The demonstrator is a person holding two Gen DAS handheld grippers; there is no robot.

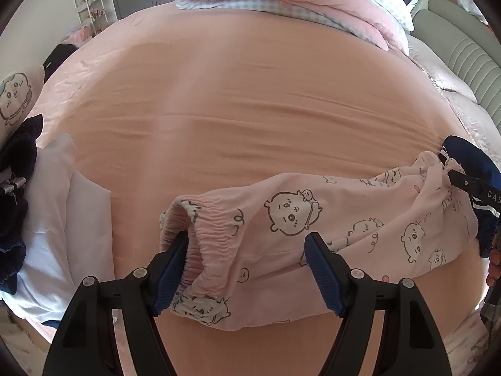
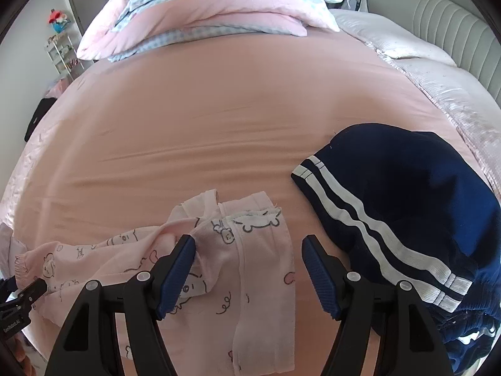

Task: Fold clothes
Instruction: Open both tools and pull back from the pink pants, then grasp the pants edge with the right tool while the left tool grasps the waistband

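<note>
Pink printed trousers (image 1: pixel 281 219) lie stretched across bed (image 1: pixel 250 94), near edge. My left tool (image 1: pixel 249 261) gapes over elastic waistband (image 1: pixel 213 235); right tool (image 2: pixel 247 263) gapes over leg cuffs (image 2: pixel 250 219). Neither grips yet. I'd pinch both layers together, keep cloth taut, avoid navy striped garment (image 2: pixel 407 188) beside cuffs.

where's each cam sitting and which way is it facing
Left wrist: on the left gripper, angled down at the elastic waistband end of the pink pyjama trousers; its own open fingers show.
Right wrist: on the right gripper, angled down at the trousers' leg ends, beside a navy striped garment; its own open fingers show.
Shared: the trousers, pink bed sheet, piled bedding, and each other's gripper at the frame edge.
</note>
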